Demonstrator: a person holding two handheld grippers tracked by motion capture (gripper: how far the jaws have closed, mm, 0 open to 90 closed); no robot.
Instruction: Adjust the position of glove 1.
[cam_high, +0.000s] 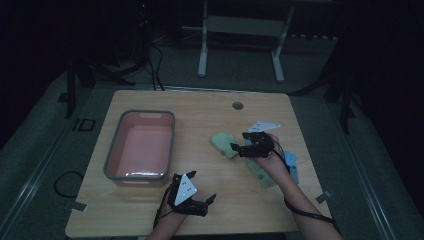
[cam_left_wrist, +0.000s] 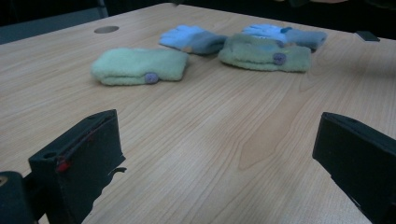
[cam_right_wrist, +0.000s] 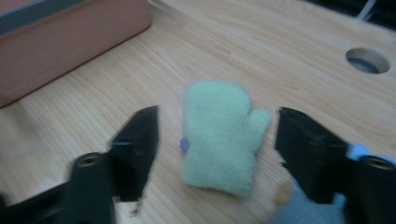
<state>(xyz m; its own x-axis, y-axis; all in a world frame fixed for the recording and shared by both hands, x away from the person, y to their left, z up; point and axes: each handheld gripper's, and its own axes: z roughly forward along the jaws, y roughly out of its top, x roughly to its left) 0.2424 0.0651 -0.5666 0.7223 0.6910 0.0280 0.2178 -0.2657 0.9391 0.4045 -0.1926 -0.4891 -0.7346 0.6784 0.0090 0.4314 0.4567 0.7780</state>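
A pale green mitten (cam_high: 222, 141) (cam_right_wrist: 219, 135) lies flat near the table's middle, its thumb toward the right in the right gripper view. My right gripper (cam_high: 239, 140) (cam_right_wrist: 217, 119) hovers just over it, open, a jaw on either side of the mitten and neither pad pressing on it. A second green mitten (cam_high: 261, 175) (cam_left_wrist: 264, 53) lies beside the person's right forearm. Two blue gloves (cam_high: 291, 165) (cam_left_wrist: 192, 39) lie close by. My left gripper (cam_high: 202, 186) (cam_left_wrist: 215, 154) rests open near the front edge, nothing between its jaws.
A pink tub (cam_high: 140, 145) (cam_right_wrist: 70, 42) with a grey rim stands on the left half of the wooden table (cam_high: 200, 112). A round cable hole (cam_high: 237, 105) (cam_right_wrist: 367, 59) sits near the far edge. Bare wood lies between the tub and the mittens.
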